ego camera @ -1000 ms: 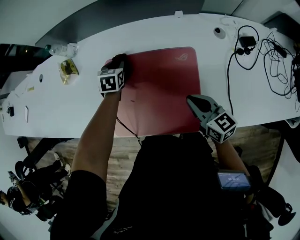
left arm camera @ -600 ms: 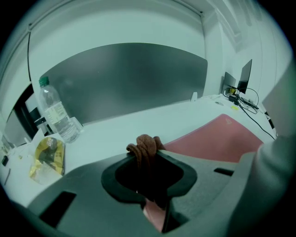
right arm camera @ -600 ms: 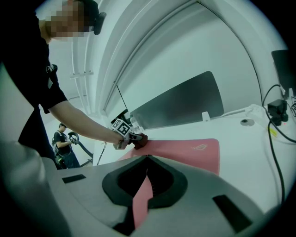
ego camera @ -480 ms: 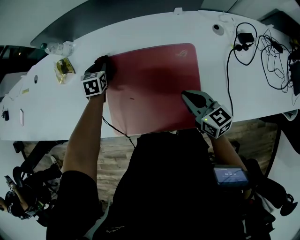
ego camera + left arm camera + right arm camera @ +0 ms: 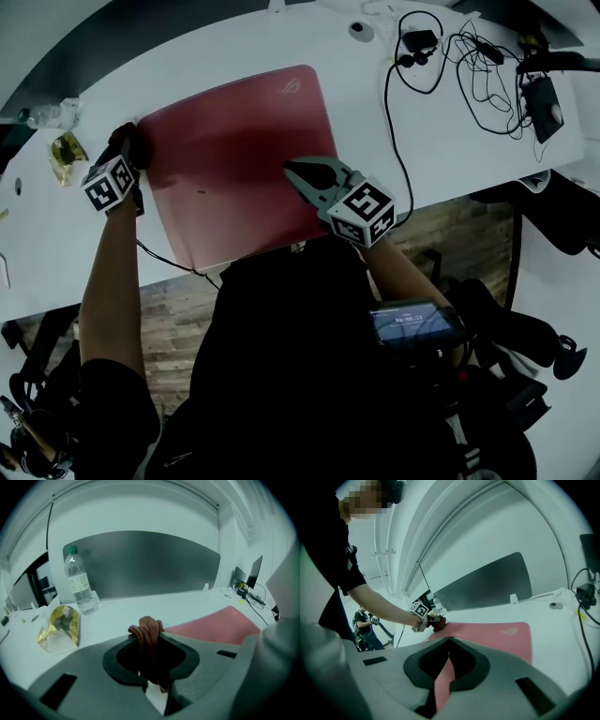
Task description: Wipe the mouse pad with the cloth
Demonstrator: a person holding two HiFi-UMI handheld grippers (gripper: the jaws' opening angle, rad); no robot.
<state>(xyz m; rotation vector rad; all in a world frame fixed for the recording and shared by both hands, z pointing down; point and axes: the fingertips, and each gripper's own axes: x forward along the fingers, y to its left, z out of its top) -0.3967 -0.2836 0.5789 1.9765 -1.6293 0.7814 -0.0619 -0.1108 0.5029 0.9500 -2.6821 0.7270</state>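
Starting at the far left edge of the white surface (image 5: 450,141): a clear water bottle (image 5: 79,582) stands upright with its green cap on. A crumpled yellow snack packet (image 5: 60,629) lies just in front of it, a little closer to the near edge.

Next comes the left gripper (image 5: 131,148), down at the far left corner of the mouse pad (image 5: 234,150). Its fingers (image 5: 112,665) are clamped tight on the cloth (image 5: 147,631), a rusty-brown bunch squeezed between them and poking out past the tips. From the gripper's own camera, the cloth sits right at the pad's left edge, with white surface ahead and the red pad spreading off to the right. Whether the cloth lies on the pad or just off it, I can't say.

The mouse pad is a big red rectangle lying flat. A faint logo shows near its far right corner, and its near edge runs along the near edge of the surface.

Moving right, the right gripper (image 5: 302,174) is over the pad's near right part, pointing towards the left. Its fingers (image 5: 479,667) are closed tip to tip with nothing between them, only red pad showing through the gap lower down.

Beyond the pad's right edge, a black cable (image 5: 392,122) runs towards the near edge. A tangle of black cables (image 5: 473,58) and a plug sit in the far right corner.
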